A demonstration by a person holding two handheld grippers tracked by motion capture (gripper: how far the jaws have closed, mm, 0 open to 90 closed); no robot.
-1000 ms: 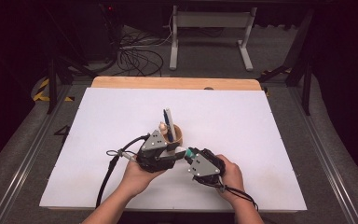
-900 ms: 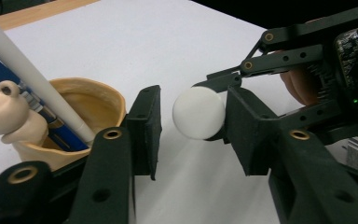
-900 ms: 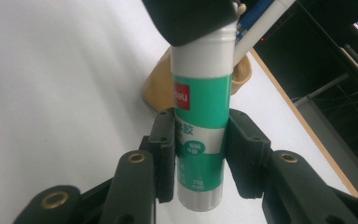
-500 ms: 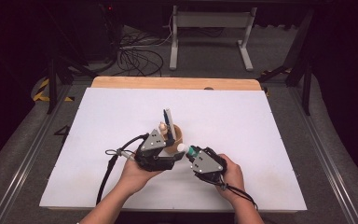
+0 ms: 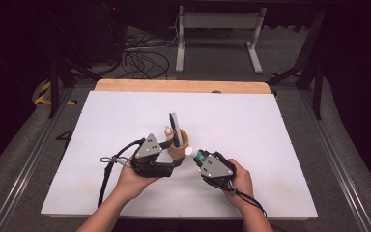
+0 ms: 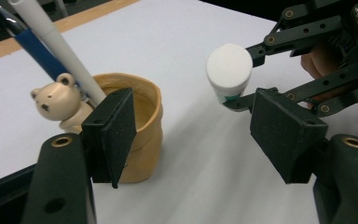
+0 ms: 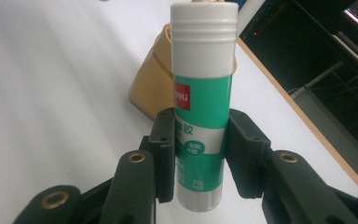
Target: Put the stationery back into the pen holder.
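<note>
A tan pen cup (image 5: 178, 145) (image 6: 142, 116) (image 7: 154, 84) stands upright mid-table with a small bear figure (image 5: 167, 130) (image 6: 58, 100) on its rim. In the cup lean a blue pen (image 6: 37, 46) and a white pen (image 6: 56, 39). My left gripper (image 5: 178, 163) (image 6: 200, 135) is open just in front of the cup. Its jaws have just been opening, with bare table between them. My right gripper (image 5: 204, 158) (image 7: 200, 158) is shut on a green-and-white glue stick (image 5: 196, 154) (image 6: 229, 70) (image 7: 203, 93), white cap pointing at the cup.
The white tabletop (image 5: 270, 145) has a wooden strip (image 5: 183, 86) along its far edge. The left gripper's cable (image 5: 107, 169) loops over the table toward the near left edge. Beyond the table are floor cables (image 5: 140, 58) and a metal stand (image 5: 217, 38).
My left gripper has drawn back a little from the cup, toward the left. The right gripper with the glue stick has stayed put.
</note>
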